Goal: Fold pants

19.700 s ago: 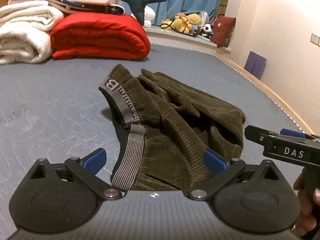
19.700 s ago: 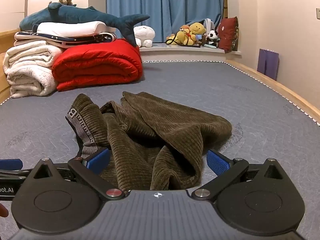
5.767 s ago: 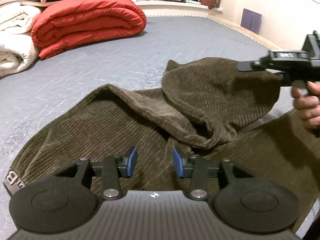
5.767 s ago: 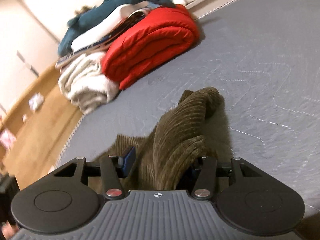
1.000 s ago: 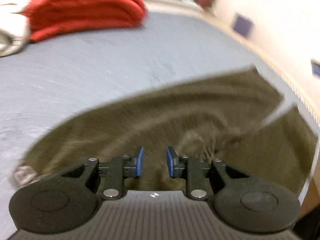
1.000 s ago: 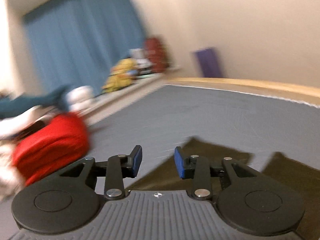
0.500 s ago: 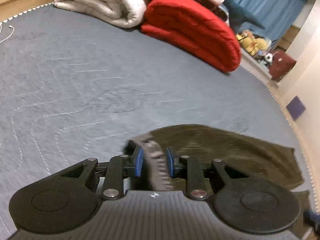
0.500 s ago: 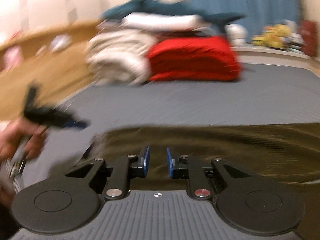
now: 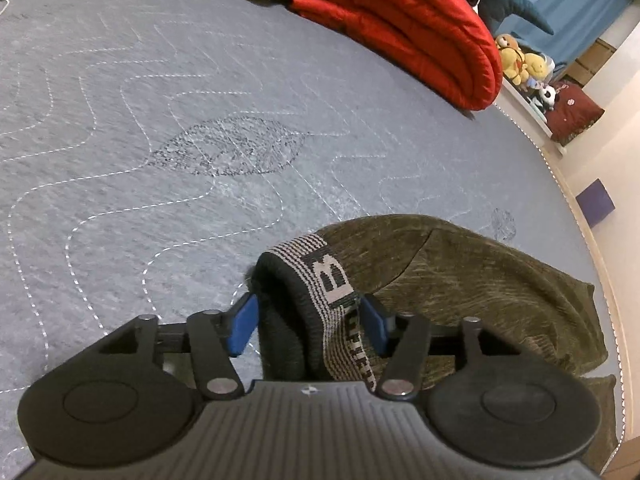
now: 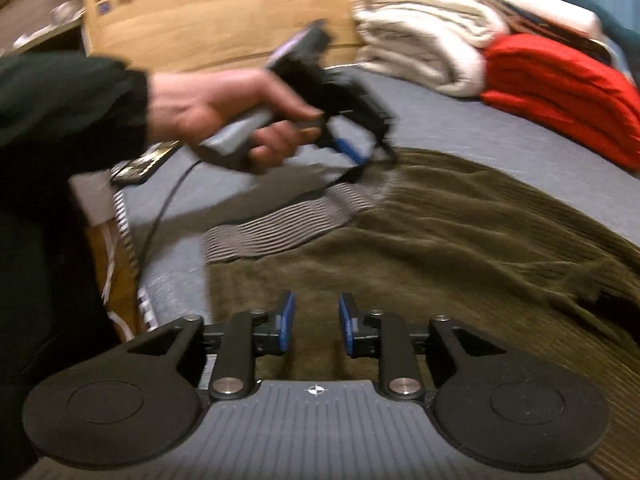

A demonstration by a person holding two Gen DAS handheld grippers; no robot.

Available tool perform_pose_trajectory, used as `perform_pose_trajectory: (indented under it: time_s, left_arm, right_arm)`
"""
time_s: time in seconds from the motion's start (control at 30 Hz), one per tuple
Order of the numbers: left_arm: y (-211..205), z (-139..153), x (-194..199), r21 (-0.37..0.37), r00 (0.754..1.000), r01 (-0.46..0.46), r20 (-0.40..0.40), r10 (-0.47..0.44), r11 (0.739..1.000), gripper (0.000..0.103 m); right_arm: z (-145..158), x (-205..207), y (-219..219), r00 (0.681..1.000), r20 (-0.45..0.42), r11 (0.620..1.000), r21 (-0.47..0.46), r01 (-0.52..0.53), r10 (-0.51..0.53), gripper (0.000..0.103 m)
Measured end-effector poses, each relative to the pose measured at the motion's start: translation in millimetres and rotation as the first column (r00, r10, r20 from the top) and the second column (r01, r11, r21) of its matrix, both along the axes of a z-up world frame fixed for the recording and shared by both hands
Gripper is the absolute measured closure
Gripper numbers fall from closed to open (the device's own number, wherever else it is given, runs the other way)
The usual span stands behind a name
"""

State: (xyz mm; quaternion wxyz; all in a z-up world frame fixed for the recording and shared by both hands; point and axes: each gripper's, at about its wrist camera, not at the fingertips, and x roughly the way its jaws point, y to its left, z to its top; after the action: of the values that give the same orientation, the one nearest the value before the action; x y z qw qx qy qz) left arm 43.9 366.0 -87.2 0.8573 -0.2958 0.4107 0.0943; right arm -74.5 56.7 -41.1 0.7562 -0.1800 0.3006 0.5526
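Olive corduroy pants (image 9: 472, 276) with a grey striped waistband (image 9: 320, 276) lie spread on the grey mattress (image 9: 160, 120). My left gripper (image 9: 308, 316) has its jaws around a raised corner of the waistband, with the fabric bunched between the blue pads. In the right wrist view the left gripper (image 10: 360, 160) sits at the far waistband (image 10: 280, 228) corner, held by a hand. My right gripper (image 10: 314, 326) hovers just above the pants (image 10: 460, 248) near the waistband edge, jaws slightly apart and empty.
A red folded quilt (image 9: 408, 28) and white blankets (image 10: 424, 28) are stacked at the head of the bed. Stuffed toys (image 9: 520, 64) sit on the sill. The wooden bed frame (image 10: 220, 16) and the person's dark sleeve (image 10: 60, 96) are to the left.
The left gripper's jaws have widened around a thicker bunch of waistband, which stands raised. The right gripper has swung left toward the waistband, its jaws slightly wider.
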Motion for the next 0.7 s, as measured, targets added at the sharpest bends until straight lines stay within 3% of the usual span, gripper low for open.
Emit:
perform_pose_trajectory:
  time_s: [0.27,0.37,0.4,0.47,0.53,0.6,0.7]
  left_arm:
    - [3.7,-6.6,7.6,-0.013,0.999,-0.024,0.028,0.024,1.0,0.033]
    - [-1.5,-6.4,11.6,0.027,0.999,-0.012,0.036,0.011,1.0,0.033]
    - [-3.7,-5.9,13.2,0.049,0.999,-0.003,0.034,0.002,0.999,0.036]
    - [-4.6,-4.3,14.5,0.082,0.999,0.01,0.037,-0.013,0.997,0.057]
    - [-1.8,0.8,13.4,0.087,0.997,0.011,0.069,-0.017,0.996,0.065]
    - [1.0,14.4,10.4,0.128,0.994,-0.015,0.107,0.001,0.992,0.068]
    - [9.1,32.0,3.8,0.13,0.987,-0.066,0.152,0.046,0.989,0.068]
  right_arm:
    - [-15.8,-33.3,20.4,0.983,0.02,0.981,-0.063,-0.183,0.185,0.067]
    - [-20.3,-46.7,26.0,0.969,0.053,0.965,-0.122,-0.234,0.242,0.067]
    - [-22.0,-51.4,28.0,0.964,0.071,0.96,-0.137,-0.244,0.255,0.067]
    - [-24.1,-58.0,30.8,0.957,0.098,0.953,-0.162,-0.254,0.272,0.084]
    - [-21.8,-62.4,33.4,0.954,0.104,0.95,-0.167,-0.263,0.282,0.091]
    - [-14.8,-62.6,34.6,0.953,0.093,0.951,-0.143,-0.274,0.288,0.094]
    - [0.5,-69.1,37.3,0.943,0.134,0.951,-0.101,-0.293,0.305,0.095]
